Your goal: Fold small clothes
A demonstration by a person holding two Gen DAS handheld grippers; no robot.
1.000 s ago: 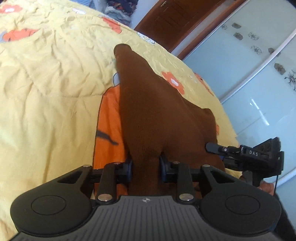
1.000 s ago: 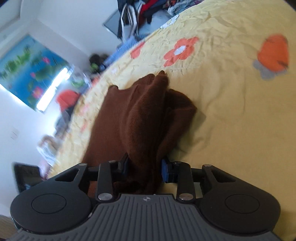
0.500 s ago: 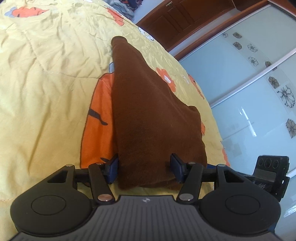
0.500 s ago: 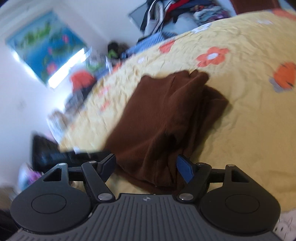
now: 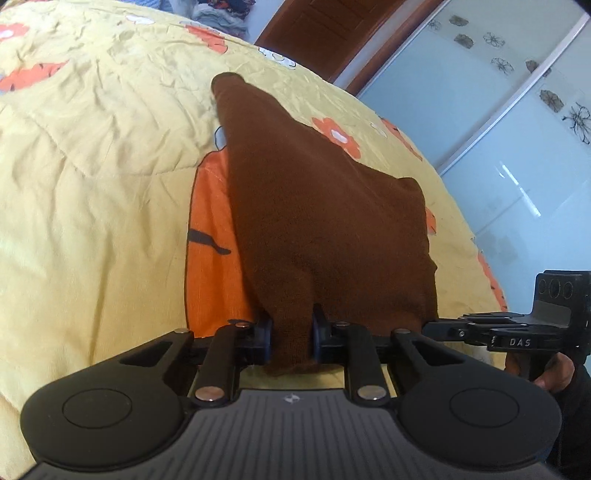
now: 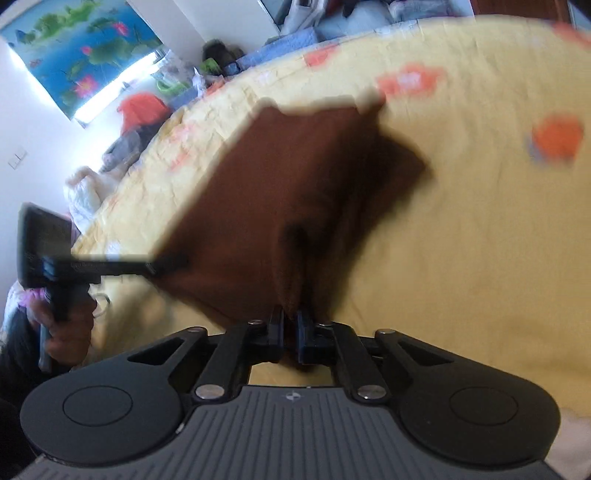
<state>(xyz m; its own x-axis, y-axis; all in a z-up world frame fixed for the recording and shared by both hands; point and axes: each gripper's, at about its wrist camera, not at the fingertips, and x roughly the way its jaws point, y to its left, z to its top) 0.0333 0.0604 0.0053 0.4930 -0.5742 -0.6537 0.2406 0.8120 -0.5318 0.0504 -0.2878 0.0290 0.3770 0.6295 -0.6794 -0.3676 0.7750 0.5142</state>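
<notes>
A brown knitted garment lies on a yellow bedspread with orange flowers, running from a narrow far end to a wide near edge. My left gripper is closing, its blue pads pressing a bunched fold of that near edge. At the garment's right corner my right gripper comes in from the side. In the blurred right wrist view the right gripper is shut on a pinch of the brown garment. The left gripper reaches the cloth from the left.
A wooden door and frosted glass sliding panels stand past the bed's right side. Piled clothes lie beyond the far end. A lotus picture and clutter flank the other side. A hand holds the left gripper.
Both grippers held the cloth a second ago, opened wide half a second ago, and have now closed again on its near edge. The garment lies flatter and more spread.
</notes>
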